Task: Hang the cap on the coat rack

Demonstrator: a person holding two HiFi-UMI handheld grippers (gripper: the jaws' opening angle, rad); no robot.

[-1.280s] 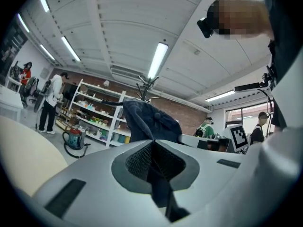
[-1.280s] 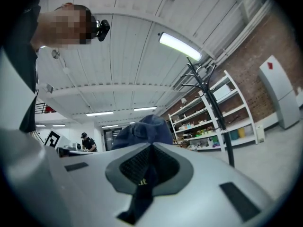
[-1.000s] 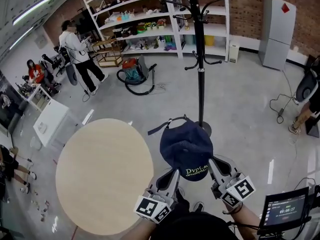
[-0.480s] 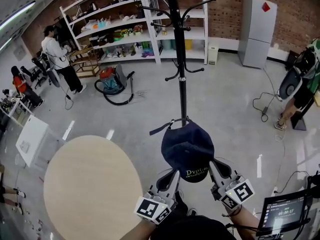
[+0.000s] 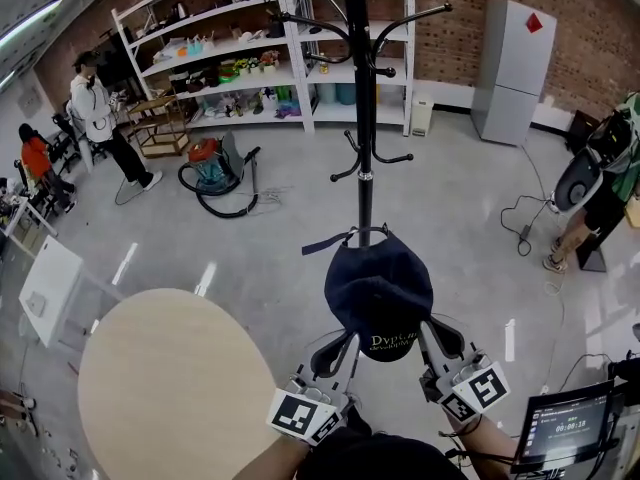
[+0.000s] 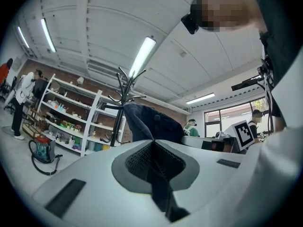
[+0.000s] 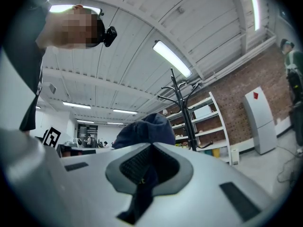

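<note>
A grey workshop floor (image 5: 470, 218) runs back to a brick wall and white shelves (image 5: 230, 53), with a round wooden table (image 5: 170, 388) at the near left. The black coat rack (image 5: 362, 118) stands mid-room. On its near side, off the hooks, is the dark blue cap (image 5: 378, 293). The left gripper (image 5: 345, 346) and right gripper (image 5: 428, 338) each have their jaws pinched tight on the cap's near edge, holding it up between them.
</note>
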